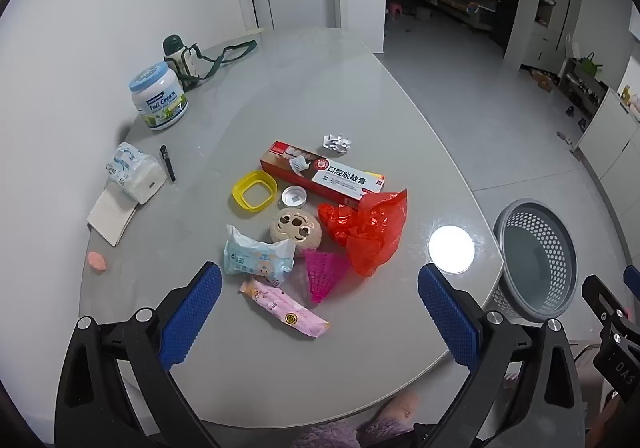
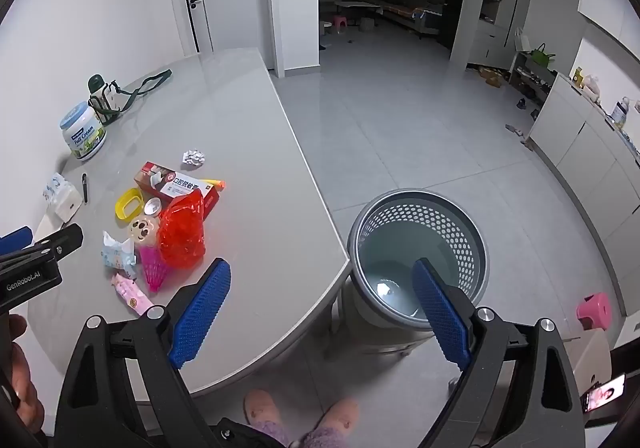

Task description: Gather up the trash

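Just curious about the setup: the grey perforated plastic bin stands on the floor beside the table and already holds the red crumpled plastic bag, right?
Not quite. The grey perforated plastic bin holds no bag; the red crumpled plastic bag lies on the table, as the left wrist view shows.

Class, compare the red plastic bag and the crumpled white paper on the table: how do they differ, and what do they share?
The red bag is translucent red; the paper is opaque white. The bag is much larger than the paper. The bag lies against the toothpaste box; the paper sits apart, beyond the box. Both are crumpled and lie on the table.
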`<act>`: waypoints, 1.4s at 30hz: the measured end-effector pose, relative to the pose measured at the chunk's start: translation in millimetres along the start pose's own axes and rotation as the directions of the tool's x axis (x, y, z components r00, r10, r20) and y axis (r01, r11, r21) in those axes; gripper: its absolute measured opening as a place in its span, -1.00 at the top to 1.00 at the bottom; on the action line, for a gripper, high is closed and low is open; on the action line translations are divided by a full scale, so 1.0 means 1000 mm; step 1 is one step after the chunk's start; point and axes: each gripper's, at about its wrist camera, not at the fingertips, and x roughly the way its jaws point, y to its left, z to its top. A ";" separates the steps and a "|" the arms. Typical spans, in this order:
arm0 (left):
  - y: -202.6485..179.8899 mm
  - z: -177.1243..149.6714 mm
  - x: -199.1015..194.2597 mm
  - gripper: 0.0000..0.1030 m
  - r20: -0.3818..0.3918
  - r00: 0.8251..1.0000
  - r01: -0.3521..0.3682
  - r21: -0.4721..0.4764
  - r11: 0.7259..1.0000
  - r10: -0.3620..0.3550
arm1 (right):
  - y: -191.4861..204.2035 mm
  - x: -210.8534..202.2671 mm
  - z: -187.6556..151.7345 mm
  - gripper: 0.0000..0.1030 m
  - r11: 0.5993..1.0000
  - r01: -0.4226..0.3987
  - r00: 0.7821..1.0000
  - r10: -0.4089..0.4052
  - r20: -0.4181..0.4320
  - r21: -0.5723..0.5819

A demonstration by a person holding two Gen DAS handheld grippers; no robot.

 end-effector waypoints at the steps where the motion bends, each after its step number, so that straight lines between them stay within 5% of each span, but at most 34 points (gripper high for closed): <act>1: 0.000 0.000 0.000 -0.88 0.002 1.000 -0.002 0.000 1.000 0.002 | 0.000 -0.001 0.000 -0.70 1.000 0.001 1.000 -0.001 -0.002 -0.001; 42: 0.001 0.008 -0.019 -0.88 0.045 0.999 0.001 -0.019 1.000 0.000 | 0.000 -0.015 -0.004 -0.70 1.000 -0.004 1.000 0.004 0.027 -0.001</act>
